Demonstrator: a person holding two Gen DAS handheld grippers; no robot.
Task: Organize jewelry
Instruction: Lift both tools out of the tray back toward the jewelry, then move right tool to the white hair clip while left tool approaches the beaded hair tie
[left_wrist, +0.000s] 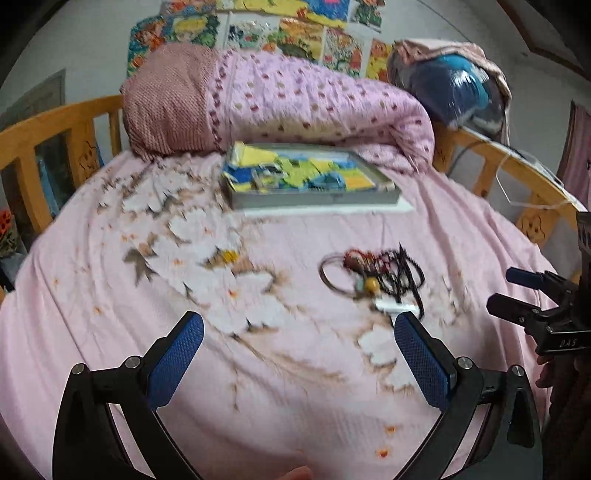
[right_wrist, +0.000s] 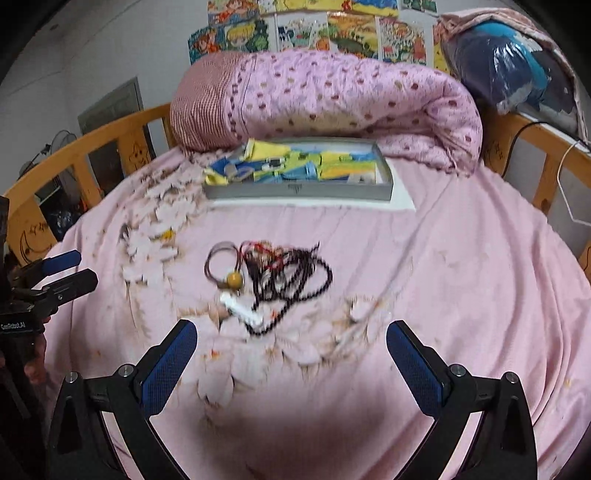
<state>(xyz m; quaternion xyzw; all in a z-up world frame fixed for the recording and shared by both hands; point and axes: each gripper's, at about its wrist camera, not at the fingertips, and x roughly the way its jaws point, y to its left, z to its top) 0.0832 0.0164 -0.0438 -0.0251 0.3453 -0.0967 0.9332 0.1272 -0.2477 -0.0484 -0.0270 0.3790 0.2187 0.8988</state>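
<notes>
Both hand-held grippers, left and right, are spread apart and empty above the bed. Tangled jewelry lies mid-bed, before the tray. Risk: cords interlock, so lifting one piece may drag the rest.

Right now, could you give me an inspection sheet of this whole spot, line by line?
Surface: pink floral bedsheet, wrinkled.
Job's things: jewelry pile, tangled: dark beads, red cord, yellow bead, thin hoops, white piece; grey tray behind, holding yellow and blue packets.
Clutter: rolled pink quilt; plastic-wrapped bundle.
Grippers: left gripper open, empty; right gripper open, empty; both short of the pile.
Cables: dark cable and a white one over the right rail.
Surroundings: wooden bed rail; cartoon posters on the wall.
</notes>
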